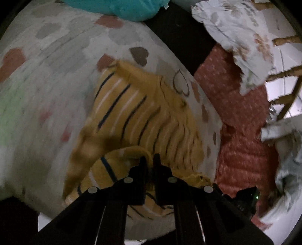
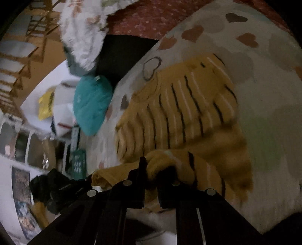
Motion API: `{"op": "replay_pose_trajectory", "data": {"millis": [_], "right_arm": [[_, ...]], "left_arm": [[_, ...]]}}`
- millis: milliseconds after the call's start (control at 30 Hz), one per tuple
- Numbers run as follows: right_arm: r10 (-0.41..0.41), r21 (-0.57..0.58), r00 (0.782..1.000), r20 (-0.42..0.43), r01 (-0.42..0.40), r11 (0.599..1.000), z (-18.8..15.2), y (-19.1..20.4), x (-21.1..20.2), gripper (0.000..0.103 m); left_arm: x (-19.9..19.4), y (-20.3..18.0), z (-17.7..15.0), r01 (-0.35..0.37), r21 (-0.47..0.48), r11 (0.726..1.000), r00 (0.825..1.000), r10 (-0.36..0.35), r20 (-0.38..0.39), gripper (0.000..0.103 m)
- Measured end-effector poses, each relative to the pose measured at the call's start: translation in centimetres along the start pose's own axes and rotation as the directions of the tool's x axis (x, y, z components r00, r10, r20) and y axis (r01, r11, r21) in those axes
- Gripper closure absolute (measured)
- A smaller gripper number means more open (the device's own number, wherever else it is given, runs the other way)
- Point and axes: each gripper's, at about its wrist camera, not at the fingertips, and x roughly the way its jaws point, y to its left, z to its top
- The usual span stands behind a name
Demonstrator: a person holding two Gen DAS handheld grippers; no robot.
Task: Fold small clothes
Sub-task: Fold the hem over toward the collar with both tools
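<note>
Two hand-held grippers, left hand-held gripper (image 1: 149, 160) and right hand-held gripper (image 2: 153, 165), each clamped on one striped yellow garment (image 1: 135, 113).

The striped yellow garment (image 1: 143, 116) is smeared by motion blur, and its near edge is hidden behind the left gripper (image 1: 150, 162). A teal cushion (image 1: 117, 7) is cut off at the far edge of the left wrist view.

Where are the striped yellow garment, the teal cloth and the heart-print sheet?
striped yellow garment (image 1: 143, 113), left wrist view, on its striped middle.
teal cloth (image 2: 90, 107), right wrist view, on its centre.
heart-print sheet (image 1: 56, 62), left wrist view, on a bare patch left of the garment.
</note>
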Motion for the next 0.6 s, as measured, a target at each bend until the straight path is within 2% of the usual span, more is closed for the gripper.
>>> {"op": "replay_pose_trajectory", "data": {"millis": [133,233,367,400,433,467,500,533,600], "right_arm": [[-0.053,0.022,0.998,0.018,0.052,0.998,5.0,-0.5,4.6,0.092],[-0.044,0.087,0.999,0.014,0.043,0.995,8.0,-1.8,7.3,0.092],[0.002,0.218,1.0,0.012,-0.005,0.976,10.3,-4.3,9.7,0.086],[0.013,0.242,1.0,0.017,-0.016,0.97,10.6,-4.6,9.9,0.073],[0.031,0.27,0.999,0.038,-0.04,0.962,10.9,-5.1,10.0,0.058],[0.04,0.281,0.998,0.053,-0.054,0.958,11.1,-5.3,10.0,0.051],[0.048,0.291,0.996,0.074,-0.068,0.954,11.5,-5.4,9.8,0.043],[0.049,0.296,0.995,0.088,-0.073,0.952,11.8,-5.4,9.7,0.039],[0.03,0.292,0.994,0.105,-0.059,0.955,12.6,-5.1,9.3,0.037]], "left_arm": [[4.0,-1.4,4.4,-0.082,0.021,0.996,0.997,0.082,0.008,0.097],[6.2,-1.4,6.9,-0.128,0.011,0.992,0.992,0.128,0.003,0.097],[7.0,-0.8,9.2,-0.112,-0.038,0.993,0.994,0.112,0.004,0.094],[6.8,-0.7,9.5,-0.098,-0.043,0.994,0.995,0.099,0.01,0.092],[6.4,-0.7,9.8,-0.081,-0.046,0.996,0.996,0.082,0.02,0.085],[5.8,-0.6,10.1,-0.07,-0.047,0.996,0.997,0.072,0.038,0.08],[4.9,-0.4,10.4,-0.068,-0.052,0.996,0.995,0.072,0.064,0.07],[4.2,-0.2,10.6,-0.067,-0.059,0.996,0.994,0.071,0.085,0.066],[2.8,0.5,11.0,-0.058,-0.076,0.995,0.992,0.066,0.108,0.065]]}}
